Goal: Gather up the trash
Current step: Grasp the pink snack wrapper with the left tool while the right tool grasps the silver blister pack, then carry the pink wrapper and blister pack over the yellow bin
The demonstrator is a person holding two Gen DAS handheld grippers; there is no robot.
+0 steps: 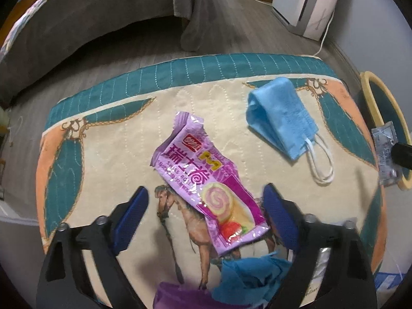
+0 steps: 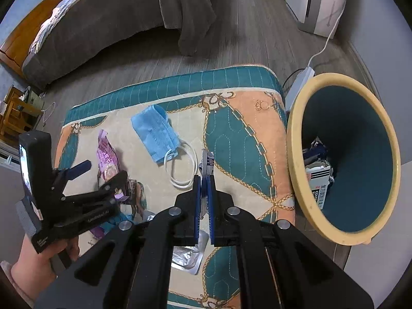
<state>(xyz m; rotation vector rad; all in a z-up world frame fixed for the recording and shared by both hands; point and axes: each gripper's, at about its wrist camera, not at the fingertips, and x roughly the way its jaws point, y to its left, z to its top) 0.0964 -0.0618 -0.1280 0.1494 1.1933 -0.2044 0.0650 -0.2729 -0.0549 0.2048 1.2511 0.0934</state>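
Trash pickup, partway through. The bin (image 2: 303, 180) stands just beside the right edge of the quilted mat (image 2: 247, 118) on the floor, and already holds several pieces: a small printed box and some crumpled wrappers low inside.

Right hand-held gripper (image 2: 204, 180): jaws nearly closed, pinching a thin flat packet (image 2: 207, 159) that sticks up between the pads. It hangs over the mat, to the left of the bin and not yet above its rim. Judgement: this piece is collected but not dropped.

Left hand-held gripper (image 1: 206, 200): jaws wide apart, pointed steeply down over the pink snack wrapper (image 1: 203, 177). The wrapper's lower end lies between the fingers; the right pad is close to its edge, the left pad well clear. No grip on it yet. Judgement: wrapper is next.

Still lying on the mat:
- blue face mask (image 1: 280, 118), folded, ear loops toward the near side, apart from the wrapper
- crumpled blue scrap (image 1: 247, 275) and a purple scrap (image 1: 177, 296) at the near edge
- silver foil piece (image 2: 188, 257) under the right gripper

Judgement: roughly midway; five items on the mat remain.
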